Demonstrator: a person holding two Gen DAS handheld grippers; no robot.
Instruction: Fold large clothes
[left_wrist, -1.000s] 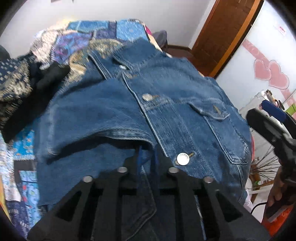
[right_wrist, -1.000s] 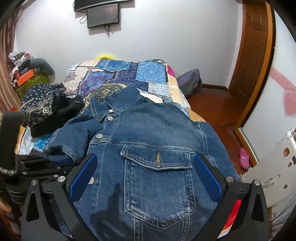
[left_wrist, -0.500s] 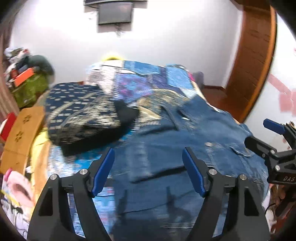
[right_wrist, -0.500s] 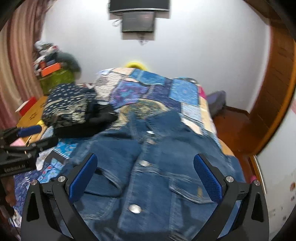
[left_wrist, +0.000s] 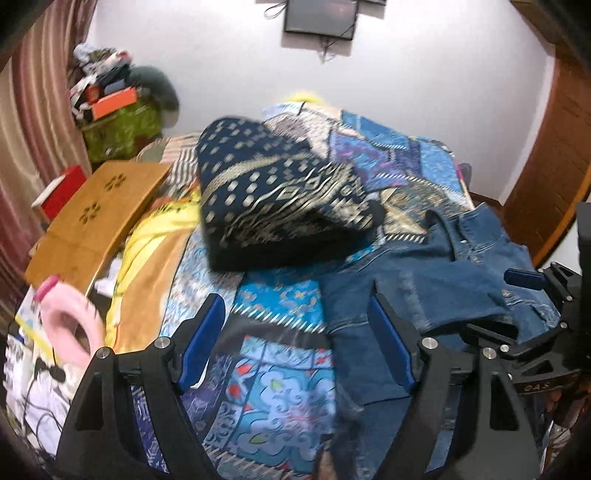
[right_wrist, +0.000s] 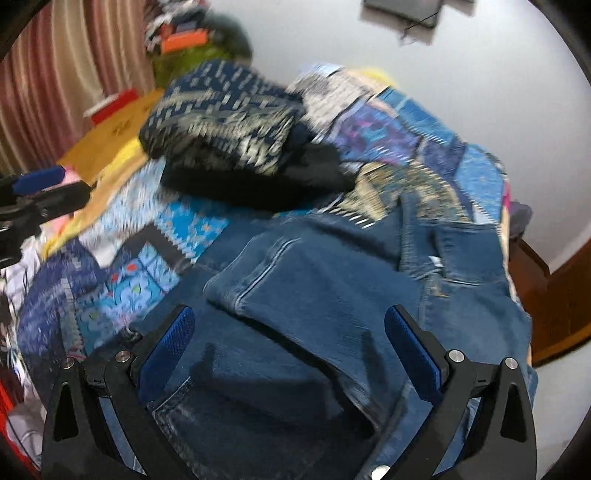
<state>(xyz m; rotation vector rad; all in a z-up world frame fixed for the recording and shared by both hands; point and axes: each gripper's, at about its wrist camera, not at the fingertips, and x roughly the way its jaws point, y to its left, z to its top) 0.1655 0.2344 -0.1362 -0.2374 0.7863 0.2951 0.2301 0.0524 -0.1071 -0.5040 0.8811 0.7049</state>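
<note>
— Where is the denim jacket (right_wrist: 332, 295)?
— It lies on the patchwork bedspread (left_wrist: 266, 387), one sleeve folded over its front.
— And the claws?
— The left gripper (left_wrist: 295, 336) and the right gripper (right_wrist: 291, 350) are spread wide, holding nothing.

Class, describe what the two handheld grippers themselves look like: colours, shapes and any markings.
Both the left gripper and the right gripper have black angular frames with triangular cut-outs, silver round bolts, and two fingers faced with textured blue pads. Faint pale lettering marks the right gripper's body in the left view. No cables or sleeves show.
</note>
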